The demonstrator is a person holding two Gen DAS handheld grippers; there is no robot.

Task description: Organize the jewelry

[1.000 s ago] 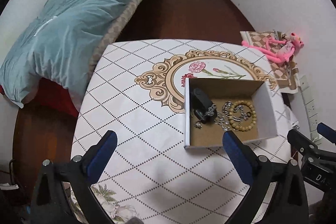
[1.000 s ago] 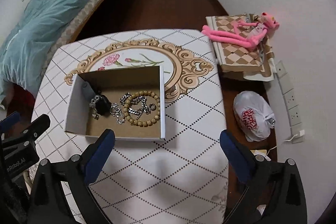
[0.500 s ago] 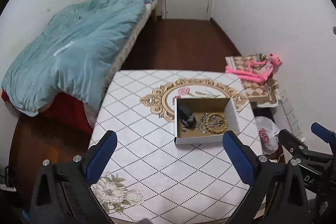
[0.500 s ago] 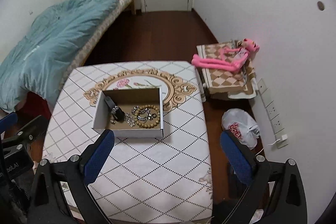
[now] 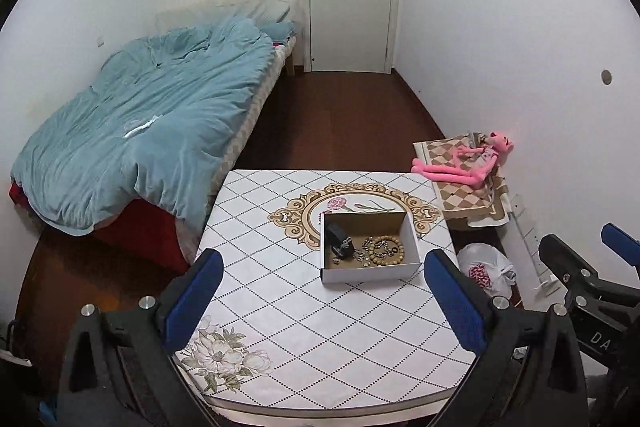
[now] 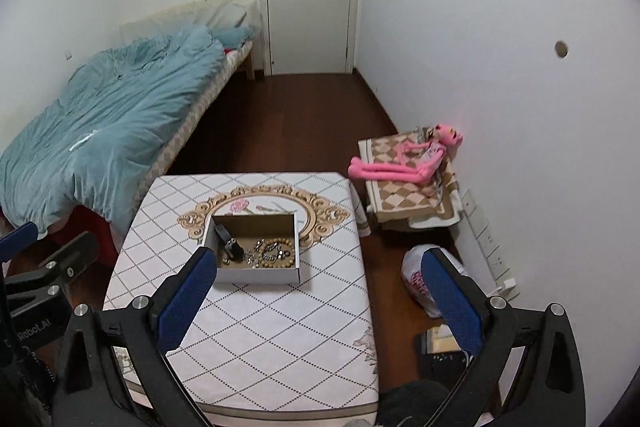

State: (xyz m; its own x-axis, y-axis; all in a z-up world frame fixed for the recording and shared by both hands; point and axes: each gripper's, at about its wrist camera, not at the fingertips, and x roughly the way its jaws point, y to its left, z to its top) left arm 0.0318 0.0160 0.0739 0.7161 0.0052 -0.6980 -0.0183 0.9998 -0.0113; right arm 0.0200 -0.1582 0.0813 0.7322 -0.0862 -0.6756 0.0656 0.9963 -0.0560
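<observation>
While I hold both grippers high above the near edge of the tabletop (image 5: 280, 307), the left gripper (image 5: 320, 299) and the right gripper (image 6: 316, 295) each hang with jaws spread wide, grasping nothing. An open white cardboard box (image 5: 370, 273) sits toward the far right corner, partly over a gold floral medallion (image 5: 304, 215). Inside, a beaded wooden bracelet (image 5: 386, 251) lies at the right, silver chains (image 5: 362, 257) in the middle and a black item (image 5: 338, 241) at the left.
</observation>
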